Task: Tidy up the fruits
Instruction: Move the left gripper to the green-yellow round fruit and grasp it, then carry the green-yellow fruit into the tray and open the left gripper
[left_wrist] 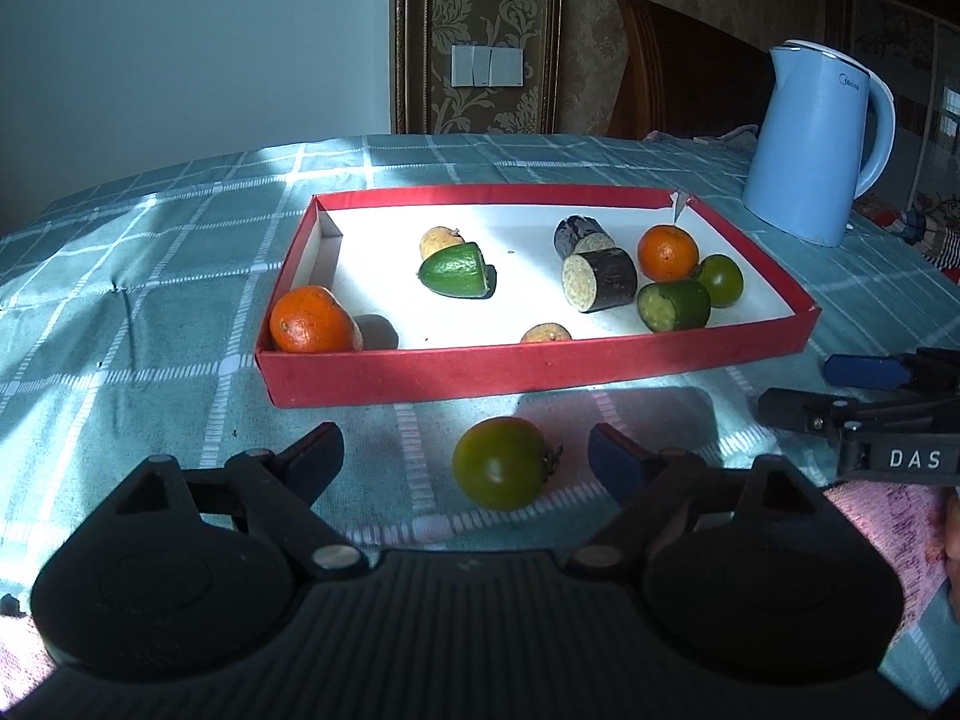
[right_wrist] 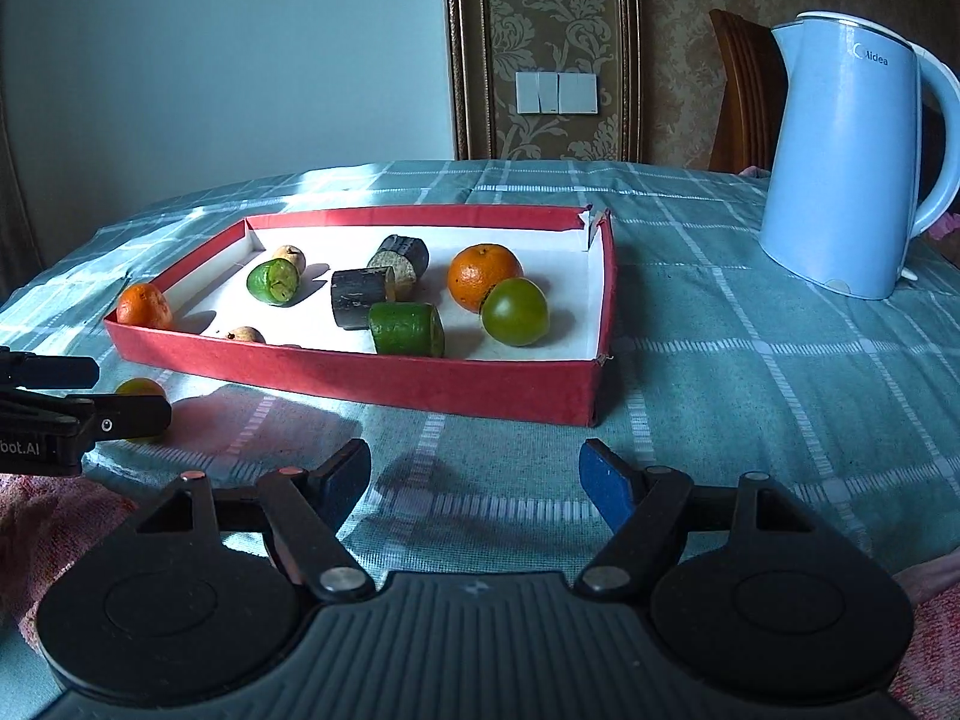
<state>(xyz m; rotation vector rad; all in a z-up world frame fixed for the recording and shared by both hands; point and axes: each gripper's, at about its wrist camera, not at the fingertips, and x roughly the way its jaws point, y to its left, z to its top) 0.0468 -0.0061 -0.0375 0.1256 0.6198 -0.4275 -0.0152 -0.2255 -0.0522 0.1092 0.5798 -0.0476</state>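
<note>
A green tomato [left_wrist: 501, 462] lies on the tablecloth in front of the red tray [left_wrist: 540, 369], between the fingers of my open left gripper [left_wrist: 465, 459], which do not touch it. The tray holds an orange [left_wrist: 311, 319] at its near left, another orange [left_wrist: 667, 252], a green tomato [left_wrist: 720, 280], cucumber pieces [left_wrist: 456, 270] [left_wrist: 673, 306], dark cut pieces [left_wrist: 600, 279] and small brown fruits [left_wrist: 440, 240]. My right gripper [right_wrist: 474, 477] is open and empty, over bare cloth before the tray [right_wrist: 372, 375]. The loose tomato [right_wrist: 139, 389] shows partly behind the left gripper's fingers [right_wrist: 129, 411].
A light blue kettle [left_wrist: 819, 141] [right_wrist: 852, 150] stands on the table right of the tray. A wooden chair [left_wrist: 678, 66] is behind the table. Pink cloth [left_wrist: 876, 534] lies at the near edge. The right gripper's fingers [left_wrist: 798, 408] reach in from the right in the left wrist view.
</note>
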